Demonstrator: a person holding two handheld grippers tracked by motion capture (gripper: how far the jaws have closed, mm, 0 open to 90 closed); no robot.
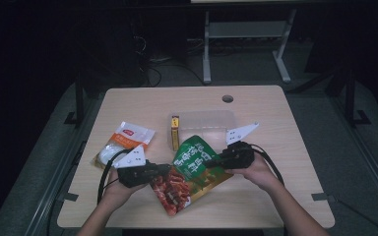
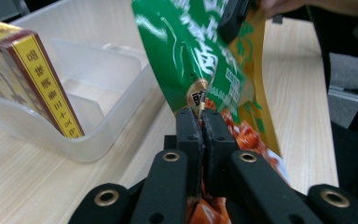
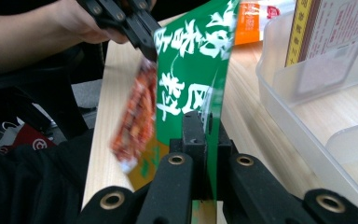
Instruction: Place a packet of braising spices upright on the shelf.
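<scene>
A green and red snack bag [image 1: 192,162] hangs lifted between both grippers, a little above the near middle of the table. My left gripper [image 1: 166,170] is shut on its left edge; in the left gripper view the jaws [image 2: 201,122] pinch the bag [image 2: 191,51] where the green print meets the red. My right gripper [image 1: 211,162] is shut on the opposite side, and in the right gripper view the jaws [image 3: 206,128] clamp the green panel [image 3: 191,70]. The bag stands roughly on edge between them.
A clear plastic container [image 1: 204,119] with a divider sits just behind the bag, and a yellow box [image 1: 175,132] stands upright in its left end. A white and orange packet [image 1: 123,142] lies at the left. A round cable hole [image 1: 227,98] is near the far edge.
</scene>
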